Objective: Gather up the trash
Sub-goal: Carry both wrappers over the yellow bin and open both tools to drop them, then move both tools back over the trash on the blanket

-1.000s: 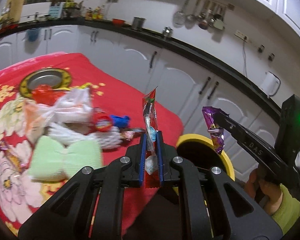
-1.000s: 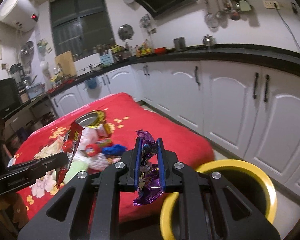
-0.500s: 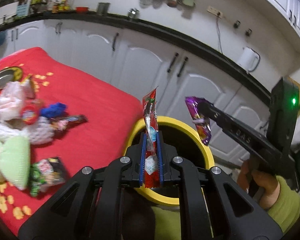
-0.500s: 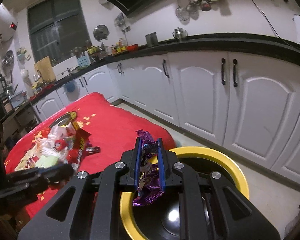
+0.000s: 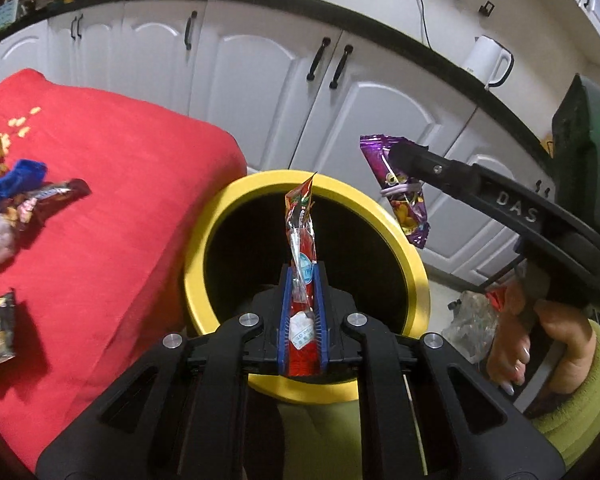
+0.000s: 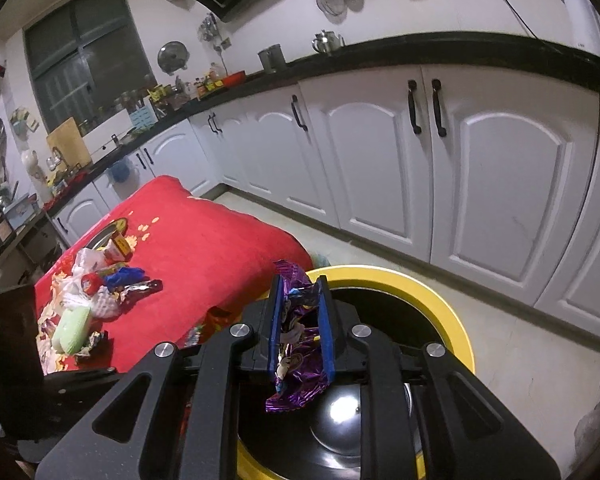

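Note:
My left gripper (image 5: 303,270) is shut on a red snack wrapper (image 5: 300,232), which stands upright over the dark mouth of the yellow-rimmed bin (image 5: 194,276). In the left wrist view my right gripper (image 5: 396,156) reaches in from the right, above the bin's far rim, with a purple wrapper (image 5: 404,204) hanging from it. In the right wrist view the right gripper (image 6: 299,280) has its jaws opening. The crumpled purple wrapper (image 6: 300,360) is still pinched between the blue pads above the bin (image 6: 432,298).
A table under a red cloth (image 5: 120,200) stands left of the bin, with a pile of trash (image 6: 100,292) and loose wrappers (image 5: 48,196) on it. White cabinets (image 6: 380,180) run behind. A clear plastic bag (image 5: 472,320) lies on the floor at right.
Both grippers have swung away from the table and down over the bin, each carrying its wrapper. The bin's mouth now lies right under both wrappers.

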The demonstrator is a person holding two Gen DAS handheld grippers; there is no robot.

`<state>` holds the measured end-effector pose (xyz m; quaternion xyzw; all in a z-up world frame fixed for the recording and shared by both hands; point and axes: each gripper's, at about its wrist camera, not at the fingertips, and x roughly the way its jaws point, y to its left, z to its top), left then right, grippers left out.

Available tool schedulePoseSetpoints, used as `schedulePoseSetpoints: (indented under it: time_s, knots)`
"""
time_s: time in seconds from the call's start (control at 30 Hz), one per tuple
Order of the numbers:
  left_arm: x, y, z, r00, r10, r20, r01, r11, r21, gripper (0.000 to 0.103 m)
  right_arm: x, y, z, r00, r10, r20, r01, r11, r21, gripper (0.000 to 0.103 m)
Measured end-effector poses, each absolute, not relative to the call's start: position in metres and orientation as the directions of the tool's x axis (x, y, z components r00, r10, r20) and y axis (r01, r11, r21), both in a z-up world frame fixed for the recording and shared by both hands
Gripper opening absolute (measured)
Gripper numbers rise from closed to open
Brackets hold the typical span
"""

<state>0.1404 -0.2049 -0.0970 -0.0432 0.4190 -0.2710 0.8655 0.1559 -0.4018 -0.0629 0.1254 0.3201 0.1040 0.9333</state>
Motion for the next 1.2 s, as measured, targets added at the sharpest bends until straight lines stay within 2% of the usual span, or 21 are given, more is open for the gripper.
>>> schedulePoseSetpoints:
  time_s: [0.07,0.13,0.2,0.33,0.37,0.43,0.5,0.53,0.57,0.6,0.73,0.8,1.2]
  knots:
    - [0.145,-0.207,-0.101,0.500,-0.501,-0.706,0.428,0.852,-0.302,0.008,0.158,-0.406,-0.067,0.768,0.259,-0.585,-0.089,0.949,0.303,0.022]
    - [0.149,-0.209,-0.106,0.498,-0.492,-0.714,0.417,0.858,-0.301,0.019,0.160,-0.411,-0.072,0.762,0.263,-0.592,-0.076,0.944,0.321,0.026]
    - [0.150,-0.207,-0.109,0.500,-0.484,-0.719,0.403,0.864,-0.301,0.042,0.162,-0.415,-0.075,0.759,0.256,-0.598,-0.056,0.942,0.331,0.041]
    - [0.151,-0.197,-0.112,0.516,-0.465,-0.720,0.363,0.879,-0.308,0.058,0.164,-0.422,-0.078,0.762,0.248,-0.599,-0.041,0.940,0.338,0.041]
    - [0.150,-0.194,-0.112,0.521,-0.460,-0.719,0.352,0.883,-0.310,0.065,0.164,-0.423,-0.078,0.763,0.248,-0.596,-0.038,0.939,0.343,0.042]
    - [0.147,-0.184,-0.109,0.538,-0.452,-0.711,0.325,0.890,-0.320,0.071,0.163,-0.423,-0.078,0.768,0.247,-0.591,-0.035,0.938,0.346,0.043]
    - [0.142,-0.174,-0.104,0.567,-0.434,-0.700,0.305,0.900,-0.311,0.085,0.162,-0.422,-0.077,0.771,0.246,-0.588,-0.038,0.939,0.343,0.047]
    - [0.139,-0.169,-0.100,0.586,-0.423,-0.692,0.294,0.906,-0.304,0.088,0.161,-0.420,-0.076,0.777,0.244,-0.580,-0.044,0.940,0.337,0.049]
    - [0.136,-0.164,-0.096,0.601,-0.415,-0.683,0.284,0.910,-0.303,0.092,0.160,-0.419,-0.074,0.783,0.239,-0.574,-0.045,0.943,0.331,0.057]
    - [0.132,-0.157,-0.092,0.617,-0.408,-0.673,0.273,0.913,-0.303,0.092,0.158,-0.417,-0.072,0.788,0.235,-0.570,-0.046,0.944,0.325,0.061]
    - [0.124,-0.137,-0.076,0.677,-0.359,-0.642,0.232,0.933,-0.276,0.092,0.154,-0.405,-0.064,0.800,0.238,-0.551,-0.072,0.950,0.305,0.063]
    - [0.120,-0.127,-0.068,0.701,-0.343,-0.625,0.211,0.937,-0.277,0.092,0.151,-0.399,-0.059,0.807,0.239,-0.540,-0.086,0.952,0.293,0.070]
    - [0.100,-0.077,-0.032,0.806,-0.256,-0.534,0.123,0.955,-0.271,0.092,0.126,-0.343,-0.029,0.824,0.310,-0.475,-0.223,0.947,0.231,0.075]
